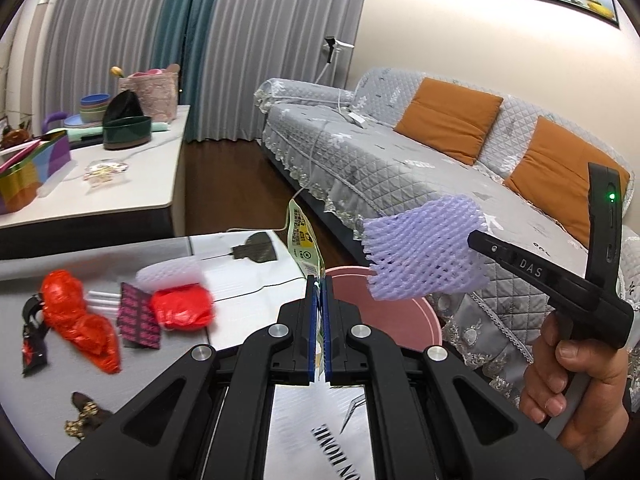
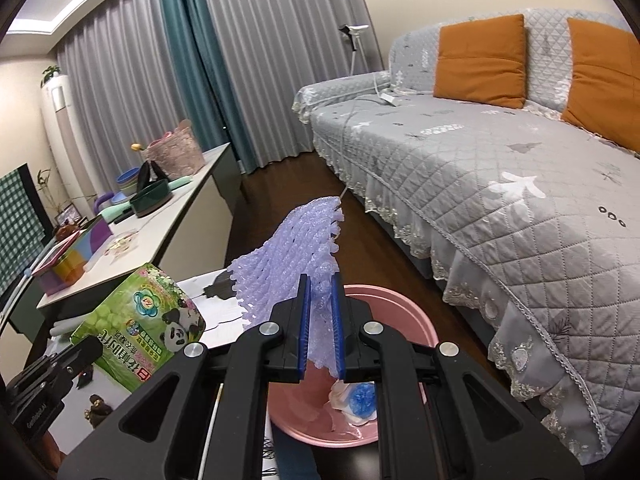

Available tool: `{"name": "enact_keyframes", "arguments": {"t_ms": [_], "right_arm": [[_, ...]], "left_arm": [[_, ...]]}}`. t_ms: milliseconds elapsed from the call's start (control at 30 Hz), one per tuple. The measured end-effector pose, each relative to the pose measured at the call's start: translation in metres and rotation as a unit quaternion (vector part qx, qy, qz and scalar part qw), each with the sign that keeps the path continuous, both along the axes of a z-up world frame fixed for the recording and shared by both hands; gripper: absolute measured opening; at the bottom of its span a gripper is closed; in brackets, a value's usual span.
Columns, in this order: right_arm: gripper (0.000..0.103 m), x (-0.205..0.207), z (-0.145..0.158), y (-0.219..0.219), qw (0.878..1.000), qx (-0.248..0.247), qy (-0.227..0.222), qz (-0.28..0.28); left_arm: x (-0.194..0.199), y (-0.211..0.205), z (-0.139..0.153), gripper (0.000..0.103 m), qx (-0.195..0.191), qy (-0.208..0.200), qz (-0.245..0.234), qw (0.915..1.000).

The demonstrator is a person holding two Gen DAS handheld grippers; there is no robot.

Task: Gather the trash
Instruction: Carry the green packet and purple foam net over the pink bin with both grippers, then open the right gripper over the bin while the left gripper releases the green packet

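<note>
The left gripper (image 1: pixel 319 292) pinches a green wrapper (image 1: pixel 303 240) edge-on; just beyond it, the pink bin (image 1: pixel 400 320); right, purple foam netting (image 1: pixel 424 260).

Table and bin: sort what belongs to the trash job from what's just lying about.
Job:
green wrapper, in left gripper
purple foam net, in right gripper
pink bin
red bags
white foam net

Lying about:
orange cushions
stacked bowls
lace basket

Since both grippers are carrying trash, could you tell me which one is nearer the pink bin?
Right. The right gripper holds the purple foam net directly above the pink bin. The left gripper, shut on a green wrapper, sits just short of its rim.
</note>
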State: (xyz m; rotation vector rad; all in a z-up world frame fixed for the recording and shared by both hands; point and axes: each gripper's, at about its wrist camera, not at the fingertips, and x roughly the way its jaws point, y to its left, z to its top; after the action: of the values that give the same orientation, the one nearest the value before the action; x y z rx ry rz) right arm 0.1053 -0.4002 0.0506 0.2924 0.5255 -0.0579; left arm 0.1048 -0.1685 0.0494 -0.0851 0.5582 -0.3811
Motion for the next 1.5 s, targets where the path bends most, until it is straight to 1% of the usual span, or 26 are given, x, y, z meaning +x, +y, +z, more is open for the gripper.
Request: {"name": "enact_keyframes", "arguments": {"t_ms": [167, 567, 1133, 1167, 1233, 1267, 1300, 1367, 1500], "right_arm": [[0.011, 0.005, -0.004, -0.011, 1.000, -0.003, 0.005, -0.019], [0.011, 0.022, -0.019, -0.031, 0.999, -0.015, 0.022, -0.044], [0.011, 0.041, -0.036, -0.038, 0.998, -0.017, 0.043, -0.049], [0.014, 0.042, -0.037, -0.037, 0.998, -0.018, 0.045, -0.048], [0.016, 0.044, -0.039, -0.037, 0.997, -0.019, 0.053, -0.048], [0.025, 0.045, -0.041, -0.037, 0.997, -0.018, 0.057, -0.050], [0.038, 0.046, -0.042, -0.037, 0.997, -0.018, 0.059, -0.055], [0.053, 0.045, -0.042, -0.038, 0.996, -0.018, 0.061, -0.062], [0.053, 0.045, -0.041, -0.038, 0.996, -0.020, 0.059, -0.062]], "left_arm": [[0.014, -0.017, -0.005, 0.002, 0.000, 0.006, -0.010, 0.9999], [0.043, -0.044, -0.017, 0.002, -0.003, 0.019, -0.028, 0.9994], [0.075, -0.066, -0.041, 0.002, -0.004, 0.045, -0.042, 0.9981], [0.076, -0.066, -0.042, 0.002, -0.005, 0.046, -0.043, 0.9980], [0.079, -0.064, -0.045, 0.003, -0.012, 0.052, -0.042, 0.9977], [0.080, -0.063, -0.047, 0.005, -0.014, 0.056, -0.039, 0.9976], [0.081, -0.062, -0.048, 0.008, -0.015, 0.060, -0.037, 0.9974], [0.081, -0.059, -0.050, 0.010, -0.017, 0.065, -0.033, 0.9972], [0.078, -0.054, -0.052, 0.010, -0.017, 0.068, -0.028, 0.9972]]}}
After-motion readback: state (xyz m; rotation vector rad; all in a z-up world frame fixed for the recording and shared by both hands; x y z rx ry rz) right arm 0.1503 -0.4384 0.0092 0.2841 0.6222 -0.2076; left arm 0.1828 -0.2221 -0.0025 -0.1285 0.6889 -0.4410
